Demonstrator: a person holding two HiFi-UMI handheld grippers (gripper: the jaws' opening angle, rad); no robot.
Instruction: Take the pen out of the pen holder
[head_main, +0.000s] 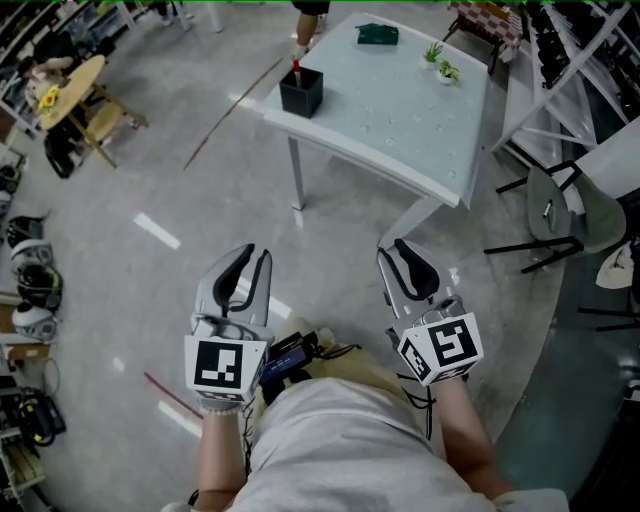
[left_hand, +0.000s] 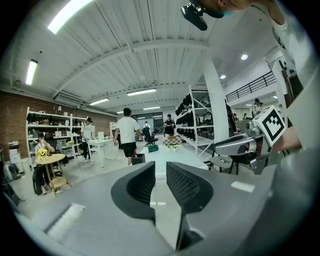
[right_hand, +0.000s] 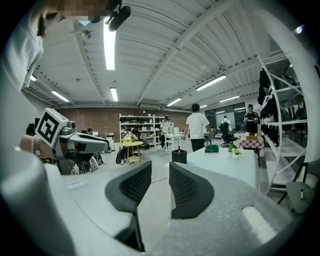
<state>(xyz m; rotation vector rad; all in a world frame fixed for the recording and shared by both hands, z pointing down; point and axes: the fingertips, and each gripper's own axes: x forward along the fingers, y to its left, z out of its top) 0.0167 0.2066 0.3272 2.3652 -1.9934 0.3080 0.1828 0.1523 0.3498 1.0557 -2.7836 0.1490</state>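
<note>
1. Shirt (head_main: 340, 440): pale, soft cloth, at the bottom edge of the head view.
2. Left hand-held gripper (head_main: 252, 258): smooth, rounded, pale grey moulded shell. It has two curved black pads with a finely ribbed mesh face. The jaws stand a narrow gap apart with nothing between them; only floor shows through the gap. A marker cube (head_main: 225, 365) sits at the wrist end, its white faces printed with black squares.
3. Right hand-held gripper (head_main: 392, 252): same make and finish, beside the left one. Its jaws are likewise parted and empty.
4. Floor (head_main: 200, 200): polished grey and glossy, with pale streaks of reflected light.
5. Surface (head_main: 400, 110): white, flat, four-sided top, faintly speckled, on thin pale legs. It stands well ahead of both hand-held grippers.
6. Holder (head_main: 301, 92): black, box-shaped and open-topped. It stands upright at the surface's left corner in the head view.
7. Pen (head_main: 296, 66): thin and straight, with a red top. It stands inside the holder with its top above the rim, well apart from both hand-held grippers.
8. Green item (head_main: 378, 34): dark, low and flat, on the surface's far edge.
9. Plants (head_main: 440, 62): two small potted sprigs, near the surface's far right corner.
10. Chair (head_main: 555, 210): thin dark frame with a grey curved seat, to the right of the surface.
11. Round table (head_main: 70, 90): yellowish wooden top, at far left.
</note>
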